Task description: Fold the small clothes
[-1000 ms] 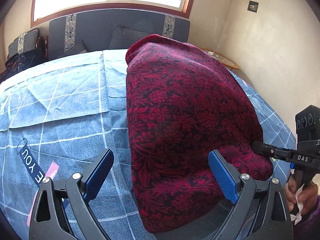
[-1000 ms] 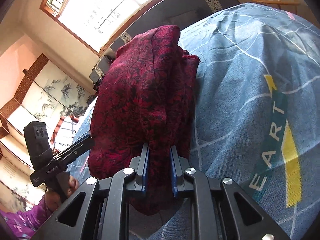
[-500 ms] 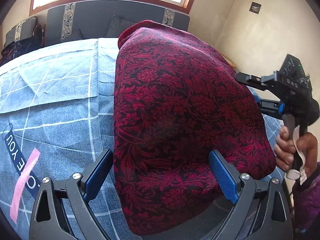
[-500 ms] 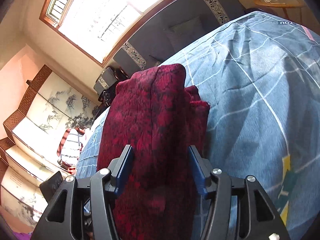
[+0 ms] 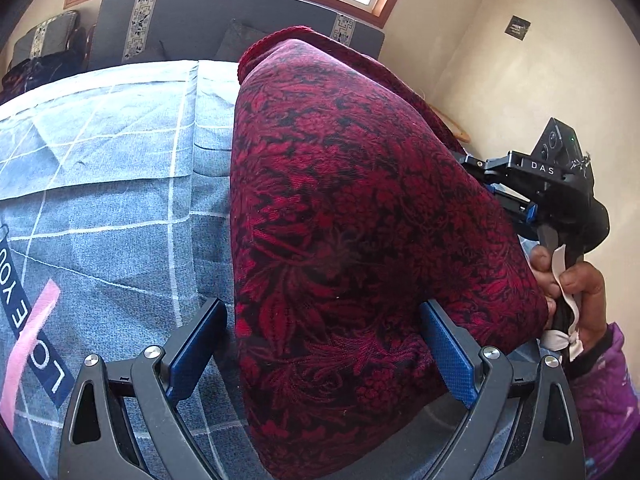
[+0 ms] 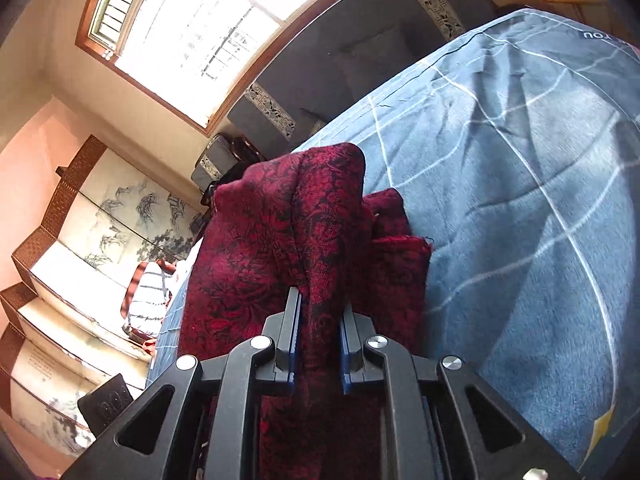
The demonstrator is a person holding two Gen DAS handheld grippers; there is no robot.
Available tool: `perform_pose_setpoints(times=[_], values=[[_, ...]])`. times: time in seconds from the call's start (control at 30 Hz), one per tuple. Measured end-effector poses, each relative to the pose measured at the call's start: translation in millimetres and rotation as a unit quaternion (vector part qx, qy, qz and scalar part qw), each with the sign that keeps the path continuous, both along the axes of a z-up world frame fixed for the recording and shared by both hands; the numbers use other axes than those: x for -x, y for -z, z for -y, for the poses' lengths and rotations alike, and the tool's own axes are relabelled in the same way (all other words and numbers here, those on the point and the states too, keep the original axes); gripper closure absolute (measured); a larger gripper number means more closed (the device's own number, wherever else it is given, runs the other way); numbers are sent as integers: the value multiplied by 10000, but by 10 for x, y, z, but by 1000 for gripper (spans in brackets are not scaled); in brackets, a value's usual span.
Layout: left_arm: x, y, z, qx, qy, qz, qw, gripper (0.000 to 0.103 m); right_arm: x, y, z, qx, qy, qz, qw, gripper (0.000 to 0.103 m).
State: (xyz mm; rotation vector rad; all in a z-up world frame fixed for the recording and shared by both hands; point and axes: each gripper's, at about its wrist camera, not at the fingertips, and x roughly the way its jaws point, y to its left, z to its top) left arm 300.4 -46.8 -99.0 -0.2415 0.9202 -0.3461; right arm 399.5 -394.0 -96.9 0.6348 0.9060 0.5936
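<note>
Red garment on blue bedspread; right tongs closing on it, left tongs wide.

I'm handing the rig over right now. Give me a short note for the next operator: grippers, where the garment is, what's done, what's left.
Right gripper: jaws closing on a bunched fold of the red patterned garment, cloth between the pads.
Left gripper: open, its fingers either side of the garment's near end, not gripping.
Garment: lies on the blue checked bedspread, already folded over into a narrow stack.
Done: at least one fold.
Left: likely one more fold, then lay it flat and smooth it.
</note>
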Motion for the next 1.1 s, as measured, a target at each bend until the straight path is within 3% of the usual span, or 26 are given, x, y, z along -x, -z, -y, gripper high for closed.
perform_pose_setpoints(times=[0.2, 0.4, 0.57, 0.63, 0.73, 0.8, 0.83, 1.0, 1.1], values=[[-16, 9, -17, 72, -22, -58, 10000, 6, -7, 73, 44, -250, 40, -19, 9997, 87], [3, 16, -45, 153, -81, -53, 9998, 6, 11, -99, 61, -169, 179, 102, 9996, 69], [66, 33, -65, 190, -89, -31, 9998, 6, -187, -72, 89, -83, 184, -110, 9997, 48], [129, 42, -68, 198, -94, -23, 9998, 6, -267, -41, 49, 19, 145, -236, 9996, 46], [144, 31, -63, 205, -103, -8, 9997, 6, -324, -21, -40, -81, -78, -301, 9995, 47], [152, 29, -55, 205, -107, -7, 9997, 5, -351, 1, -133, -48, -222, -341, 9992, 65], [152, 28, -56, 209, -104, -7, 9997, 5, -352, -7, -168, -11, -274, -300, 9992, 80], [148, 27, -73, 251, -66, -16, 9997, 3, -124, -280, -156, 145, -36, 189, 9997, 84], [148, 29, -89, 243, -28, -11, 9997, 2, 57, -267, -8, 227, 184, 220, 9993, 84]])
